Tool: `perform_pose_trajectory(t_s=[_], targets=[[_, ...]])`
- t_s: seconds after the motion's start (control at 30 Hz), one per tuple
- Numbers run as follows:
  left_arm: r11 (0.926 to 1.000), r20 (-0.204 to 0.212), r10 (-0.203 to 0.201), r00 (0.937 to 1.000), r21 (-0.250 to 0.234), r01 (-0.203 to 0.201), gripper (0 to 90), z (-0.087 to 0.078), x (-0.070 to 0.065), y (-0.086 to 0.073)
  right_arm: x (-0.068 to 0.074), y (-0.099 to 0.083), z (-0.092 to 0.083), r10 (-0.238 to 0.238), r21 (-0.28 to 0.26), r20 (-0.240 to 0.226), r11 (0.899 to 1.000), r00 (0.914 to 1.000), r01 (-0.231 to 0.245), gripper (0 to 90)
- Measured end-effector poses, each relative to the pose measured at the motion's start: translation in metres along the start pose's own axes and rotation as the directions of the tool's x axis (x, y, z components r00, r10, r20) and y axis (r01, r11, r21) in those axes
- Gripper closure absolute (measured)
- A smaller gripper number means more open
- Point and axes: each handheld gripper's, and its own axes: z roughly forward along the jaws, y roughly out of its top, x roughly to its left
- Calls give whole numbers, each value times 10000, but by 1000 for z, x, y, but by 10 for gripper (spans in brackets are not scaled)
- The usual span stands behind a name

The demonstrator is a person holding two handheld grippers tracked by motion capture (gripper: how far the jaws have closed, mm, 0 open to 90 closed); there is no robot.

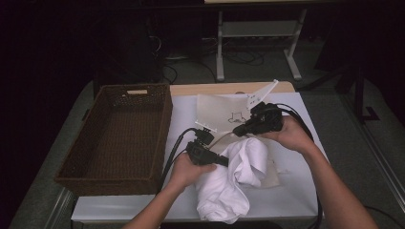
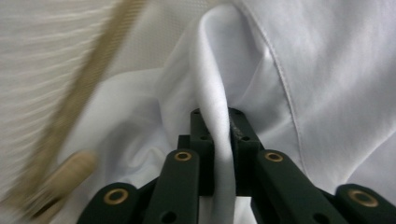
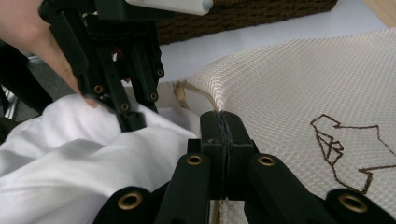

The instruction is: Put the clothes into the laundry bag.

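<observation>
A crumpled white garment (image 1: 234, 181) lies on the white table top in front of the person. My left gripper (image 1: 224, 163) is shut on a raised fold of it; in the left gripper view the fold of white garment (image 2: 327, 70) runs up between the pressed jaws of the left gripper (image 2: 215, 114). A cream mesh bag (image 1: 219, 112) with a brown stitched drawing lies behind the garment. My right gripper (image 1: 237, 132) is shut on the bag's near edge, which the right gripper view shows as mesh bag (image 3: 289, 79) pinched at the right gripper (image 3: 221, 116). The left gripper (image 3: 133, 121) and the white garment (image 3: 93, 158) appear there too.
A dark brown wicker basket (image 1: 165, 129) stands at the left of the table, with nothing in it. A beige drawstring with a toggle (image 2: 70, 172) trails from the bag beside the garment. Bare white table top (image 1: 286, 200) lies at the near right. Dark floor with cables and a table frame lies beyond.
</observation>
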Motion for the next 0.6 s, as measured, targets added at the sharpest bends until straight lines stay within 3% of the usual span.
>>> perform_pose_trajectory(t_s=[0.17, 0.23, 0.3, 0.4, 0.5, 0.57, 0.6], targets=[[9981, 328, -500, 9982, -351, 512, 851, -26, -6, -2, 2, -4, -7, -21, -49, 8, 10000, 10000, 21, 889], [9985, 188, -410, 9990, -347, 416, 851, -33, -9, -1, 3, -3, -8, -66, -79, -22, 9999, 10000, 66, 888], [9982, 13, -550, 9985, -255, 550, 851, -31, -6, 0, 4, 0, -8, -107, -155, -121, 9998, 9999, 105, 889], [9931, -156, -1068, 9942, -498, 1060, 851, -17, 6, -1, 7, 3, -8, -198, -296, -233, 9994, 9995, 192, 890], [9793, -871, -1756, 9806, -1175, 1649, 846, 3, 18, -1, 12, 9, -11, -254, -678, -462, 9975, 9986, 222, 890], [9618, -1061, -2255, 9685, -1828, 2039, 841, 10, 19, 0, 13, 9, -10, -247, -581, -414, 9981, 9988, 222, 890], [9588, -1189, -2272, 9666, -2010, 2007, 835, 11, 18, 1, 14, 8, -8, -259, -417, -392, 9988, 9989, 242, 890]])
